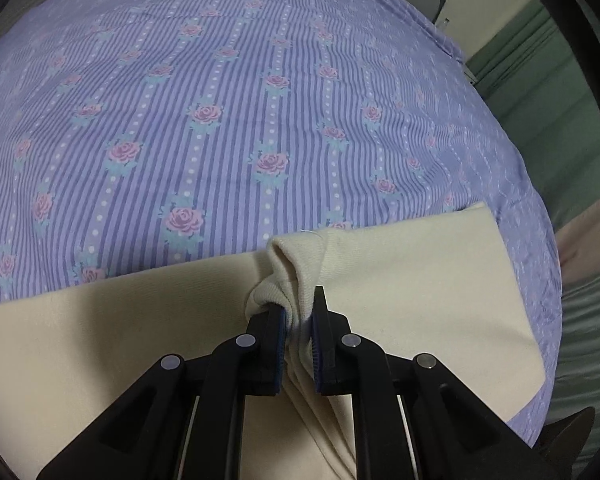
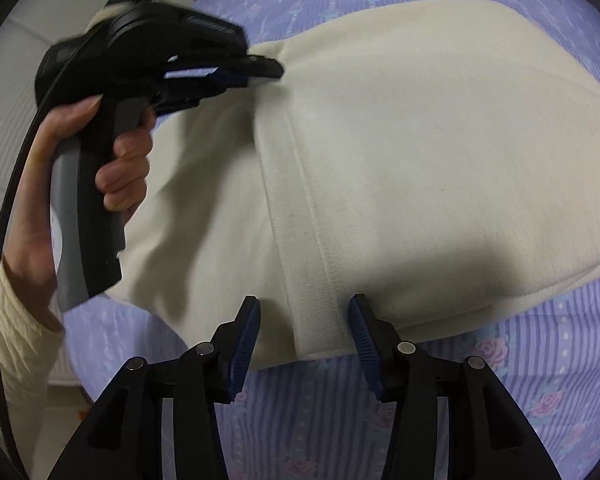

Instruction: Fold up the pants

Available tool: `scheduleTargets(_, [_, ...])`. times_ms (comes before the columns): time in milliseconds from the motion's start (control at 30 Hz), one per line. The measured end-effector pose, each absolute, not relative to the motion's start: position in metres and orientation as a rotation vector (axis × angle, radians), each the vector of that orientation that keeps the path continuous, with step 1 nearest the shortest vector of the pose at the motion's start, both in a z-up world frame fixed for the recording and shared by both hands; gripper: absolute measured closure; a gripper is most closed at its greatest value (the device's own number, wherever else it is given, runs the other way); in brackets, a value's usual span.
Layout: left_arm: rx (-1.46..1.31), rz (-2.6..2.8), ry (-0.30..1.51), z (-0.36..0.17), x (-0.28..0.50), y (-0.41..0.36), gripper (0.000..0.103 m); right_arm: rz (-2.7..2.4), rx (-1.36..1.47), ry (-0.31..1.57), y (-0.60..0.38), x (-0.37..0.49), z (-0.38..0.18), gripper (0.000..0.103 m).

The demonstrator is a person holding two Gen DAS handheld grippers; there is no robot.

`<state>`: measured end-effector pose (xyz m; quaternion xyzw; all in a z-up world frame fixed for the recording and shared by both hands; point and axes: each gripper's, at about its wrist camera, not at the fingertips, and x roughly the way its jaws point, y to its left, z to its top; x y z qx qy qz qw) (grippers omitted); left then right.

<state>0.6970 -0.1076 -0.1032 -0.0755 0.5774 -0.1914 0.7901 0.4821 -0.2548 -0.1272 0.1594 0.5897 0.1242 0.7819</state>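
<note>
Pants (image 2: 380, 152) on floral bedsheet (image 1: 220, 100), left claw (image 1: 298, 320) pinching.

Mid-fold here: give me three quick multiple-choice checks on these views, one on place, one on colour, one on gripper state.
1. The cream knit pants lie on:
A. wooden floor
B. purple striped bedsheet with pink roses
C. glass table

2. The pads on the fingers are:
A. red
B. yellow
C. blue

3. The right gripper is:
A. open
B. shut on cloth
C. out of view

Key: 1 B, sheet surrounds the cloth; 2 C, blue ribbed pads show; 3 A, fingers spread, while the left gripper pinches a cloth bunch.
</note>
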Motion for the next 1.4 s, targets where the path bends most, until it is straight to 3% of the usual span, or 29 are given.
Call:
scheduleTargets(200, [-0.082, -0.461, 1.243, -0.105, 0.699, -0.124, 0.089, 0.243, 0.201, 1.266, -0.240, 0.479, -0.135, 0.051])
scheduleTargets(300, [-0.059, -0.495, 1.247, -0.107, 0.705, -0.131, 0.088, 0.258, 0.355, 1.249, -0.257, 0.477, -0.128, 0.052])
scheduleTargets(400, [-0.039, -0.504, 1.249, -0.110, 0.712, -0.136, 0.088, 0.212, 0.365, 1.269, -0.268, 0.480, -0.132, 0.062])
scheduleTargets(733, [0.048, -0.517, 1.230, -0.113, 0.711, -0.147, 0.087, 0.141, 0.018, 1.252, -0.211, 0.482, -0.132, 0.056])
scheduleTargets(900, [0.059, -0.551, 1.193, -0.103, 0.709, -0.157, 0.090, 0.071, 0.068, 1.194, -0.210, 0.471, -0.115, 0.080])
scheduleTargets(967, [0.042, -0.606, 1.149, -0.086, 0.704, -0.157, 0.090, 0.041, 0.063, 1.158, -0.212, 0.463, -0.094, 0.084])
scheduleTargets(1167, [0.046, -0.665, 1.049, -0.050, 0.700, -0.146, 0.090, 0.055, 0.064, 1.112, -0.186, 0.448, -0.053, 0.084])
scheduleTargets(1333, [0.081, -0.593, 1.200, -0.106, 0.721, -0.129, 0.087, 0.079, 0.013, 1.223, -0.186, 0.462, -0.097, 0.084])
scheduleTargets(1400, [0.026, -0.601, 1.219, -0.116, 0.723, -0.122, 0.086, 0.067, 0.027, 1.247, -0.185, 0.463, -0.104, 0.079])
